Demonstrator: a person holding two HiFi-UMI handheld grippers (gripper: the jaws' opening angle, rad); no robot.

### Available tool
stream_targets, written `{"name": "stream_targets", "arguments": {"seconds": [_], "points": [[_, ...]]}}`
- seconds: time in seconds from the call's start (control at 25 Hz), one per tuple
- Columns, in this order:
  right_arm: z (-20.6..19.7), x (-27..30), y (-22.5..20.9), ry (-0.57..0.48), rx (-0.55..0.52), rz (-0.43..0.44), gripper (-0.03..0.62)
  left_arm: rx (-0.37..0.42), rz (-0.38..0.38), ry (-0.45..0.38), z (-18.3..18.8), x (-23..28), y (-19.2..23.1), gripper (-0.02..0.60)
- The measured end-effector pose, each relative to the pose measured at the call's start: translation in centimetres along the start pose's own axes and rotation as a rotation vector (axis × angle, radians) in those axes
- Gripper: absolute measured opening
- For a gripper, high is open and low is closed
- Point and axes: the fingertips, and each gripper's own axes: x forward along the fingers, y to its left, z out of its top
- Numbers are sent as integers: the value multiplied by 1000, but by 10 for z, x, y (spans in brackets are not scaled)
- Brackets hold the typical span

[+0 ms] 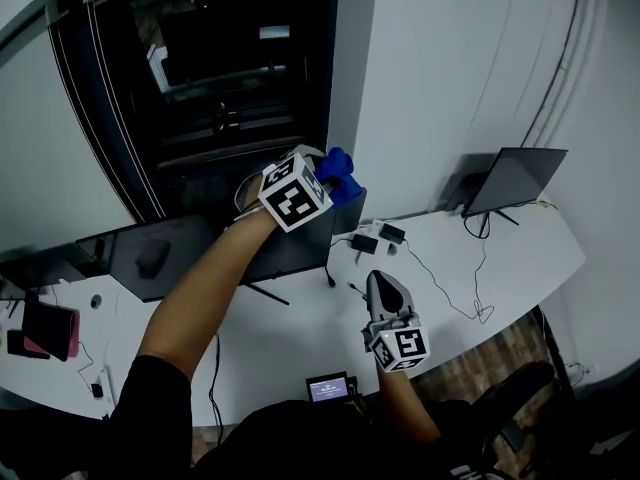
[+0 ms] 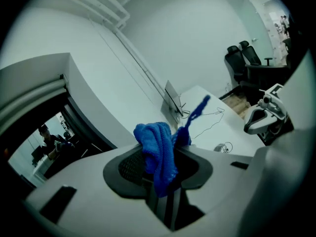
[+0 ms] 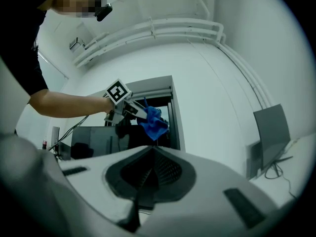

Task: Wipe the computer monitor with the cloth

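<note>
Left gripper view is showing my left gripper (image 2: 164, 179) with its fingers pinching the blue cloth (image 2: 157, 149), which is bunching up and sticking out past the tips. In the head view I'm holding it up by the top right corner of the computer monitor (image 1: 165, 258); can't tell if it's touching. My right gripper (image 1: 383, 283) is hovering low over the white surface (image 1: 290, 343), fingers closed on nothing.
</note>
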Motion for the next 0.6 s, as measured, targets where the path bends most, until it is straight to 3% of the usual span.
{"name": "stream_targets", "arguments": {"seconds": [0.6], "points": [[0,32,29,5,-5,123,3,-73,17,53,-39,-28,0,124]]}}
